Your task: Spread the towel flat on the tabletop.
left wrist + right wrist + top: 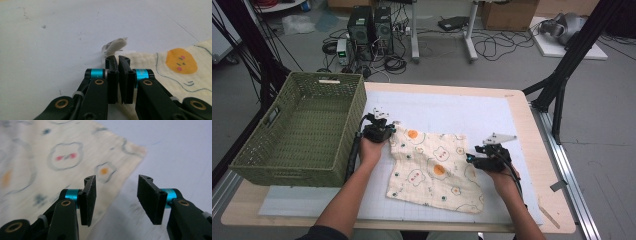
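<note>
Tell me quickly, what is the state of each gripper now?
Left gripper: shut on the corner of the printed cloth, by its white label.
Right gripper: open, holding nothing, over the cloth's edge.

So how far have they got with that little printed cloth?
Early on. Done: the left gripper has its jaws shut on the corner of the printed cloth nearest the green basket, by its white label. In hand: the right gripper, jaws open, hangs over the cloth's opposite edge without gripping it. Left: the cloth lies spread flat on the table mat, unfolded, and the basket is empty.
</note>
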Motion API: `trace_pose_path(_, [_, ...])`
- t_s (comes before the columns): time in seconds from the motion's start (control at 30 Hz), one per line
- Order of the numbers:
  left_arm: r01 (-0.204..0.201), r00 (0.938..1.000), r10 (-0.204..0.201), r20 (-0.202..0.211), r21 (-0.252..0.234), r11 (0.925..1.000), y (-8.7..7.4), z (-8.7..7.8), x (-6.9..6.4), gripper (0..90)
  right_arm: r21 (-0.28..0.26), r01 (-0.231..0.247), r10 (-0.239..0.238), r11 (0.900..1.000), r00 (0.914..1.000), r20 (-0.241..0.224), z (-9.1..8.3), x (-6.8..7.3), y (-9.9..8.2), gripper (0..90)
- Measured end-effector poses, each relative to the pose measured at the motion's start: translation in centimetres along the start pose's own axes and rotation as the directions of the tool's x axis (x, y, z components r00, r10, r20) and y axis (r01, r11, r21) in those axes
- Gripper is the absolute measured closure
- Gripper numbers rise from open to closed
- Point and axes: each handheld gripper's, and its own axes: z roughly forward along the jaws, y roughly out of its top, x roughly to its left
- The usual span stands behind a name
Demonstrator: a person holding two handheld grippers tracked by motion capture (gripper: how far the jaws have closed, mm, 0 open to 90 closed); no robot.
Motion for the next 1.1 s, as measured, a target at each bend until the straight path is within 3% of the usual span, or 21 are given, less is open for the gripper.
trace_pose_path(0.23, [0.018, 0.9998, -0.018, 0.006, -0.003, 0.9998, 0.1, -0.1, 0.1, 85.3, 0.074, 0.026, -0.028, 0.9969, 0.9992, 0.028, 4.6, -0.9, 3.9, 54.1])
trace_pose_path(0.33, [0.022, 0.9998, -0.022, -0.003, -0.028, 0.9994, 0.4, -0.5, 0.4, 85.4, 0.106, 0.004, -0.009, 0.9944, 0.9991, 0.042, 6.1, -1.4, 4.5, 58.1])
trace_pose_path(0.4, [0.031, 0.9995, -0.031, 0.002, -0.027, 0.9992, 0.7, -0.6, 0.6, 85.5, 0.096, -0.014, 0.013, 0.9953, 0.9998, 0.014, 6.5, -1.9, 4.8, 71.2])
trace_pose_path(0.43, [0.028, 0.9996, -0.028, 0.001, -0.019, 0.9994, 0.9, -0.6, 0.7, 85.6, 0.093, -0.01, 0.01, 0.9956, 0.9999, -0.003, 6.7, -2.0, 4.9, 84.4])
trace_pose_path(0.47, [0.028, 0.9996, -0.028, -0.004, -0.023, 0.9994, 1.2, -0.6, 0.8, 85.8, 0.108, 0.002, -0.002, 0.9942, 1.0, -0.002, 6.8, -2.0, 5.2, 85.6])
trace_pose_path(0.57, [0.042, 0.9991, -0.042, 0.005, -0.039, 0.9983, 2.3, -0.7, 0.9, 86.2, 0.13, 0.076, -0.085, 0.9885, 0.9941, 0.067, 7.0, -1.8, 6.3, 86.1])
trace_pose_path(0.7, [0.031, 0.9994, -0.032, -0.012, -0.056, 0.9979, 3.3, -0.5, 1.2, 86.5, 0.052, 0.055, -0.061, 0.9972, 0.9889, 0.136, 6.7, -3.0, 7.5, 86.0])
trace_pose_path(0.83, [0.09, 0.9959, -0.09, -0.009, -0.042, 0.9951, 2.8, 0.3, 2.2, 86.6, 0.015, 0.03, -0.032, 0.9994, 0.9844, 0.173, 6.8, -3.9, 8.0, 85.9])
trace_pose_path(0.93, [0.114, 0.9934, -0.115, -0.005, -0.072, 0.9909, 2.7, 0.7, 2.4, 86.7, 0.001, 0.004, -0.004, 1.0, 0.9819, 0.189, 7.3, -4.1, 8.0, 85.9])
trace_pose_path(1.03, [0.109, 0.9934, -0.111, -0.027, -0.081, 0.9907, 2.5, 1.3, 2.2, 85.8, 0.036, 0.028, -0.036, 0.999, 0.9666, 0.254, 8.1, -3.9, 8.1, 85.9])
trace_pose_path(1.1, [0.115, 0.9921, -0.118, -0.043, -0.068, 0.9911, 2.3, 1.6, 2.2, 74.1, 0.034, 0.01, -0.019, 0.9994, 0.9574, 0.288, 8.4, -3.8, 8.2, 85.7])
